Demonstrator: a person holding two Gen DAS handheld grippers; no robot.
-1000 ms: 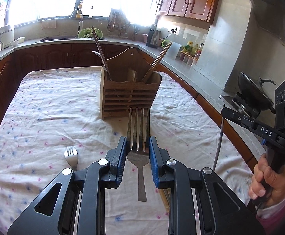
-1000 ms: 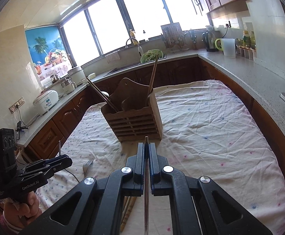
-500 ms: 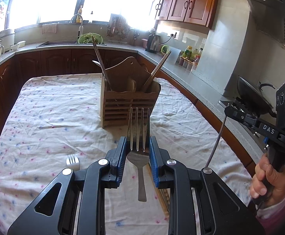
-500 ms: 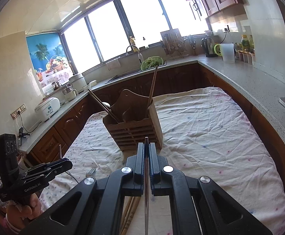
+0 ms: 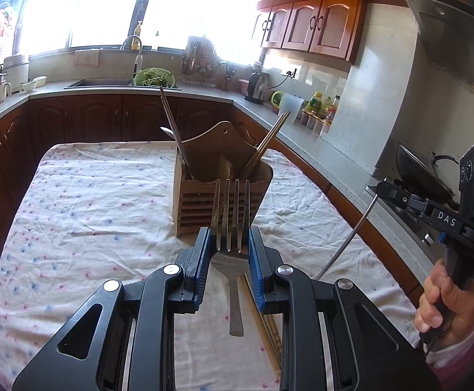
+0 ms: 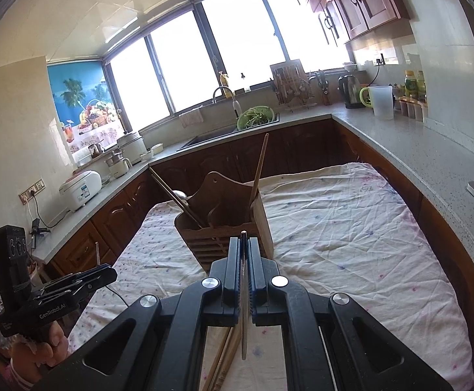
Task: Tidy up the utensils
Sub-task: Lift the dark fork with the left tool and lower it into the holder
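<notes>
Both grippers are carrying metal utensils toward the holder (image 5: 222, 182) on the clothed table (image 5: 83, 195): the left gripper (image 5: 229, 244) is pinching a fork (image 5: 230, 228) at its neck, tines pointing forward, while the right gripper (image 6: 244, 277) is pressing together on a thin edge-on utensil (image 6: 244, 319), type unclear. Transport step, judged midway; next, each piece is needing a tip-down turn above an open slot, clearing the chopsticks (image 5: 175, 130) leaning in the holder. Loose chopsticks (image 6: 223, 358) are lying on the cloth below.

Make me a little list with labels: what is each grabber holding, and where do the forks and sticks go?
left gripper: shut on a fork, tines forward
right gripper: shut on a thin metal utensil, seen edge-on
wooden utensil holder: upright on the tablecloth, chopsticks leaning inside
loose chopsticks: lying on the cloth
</notes>
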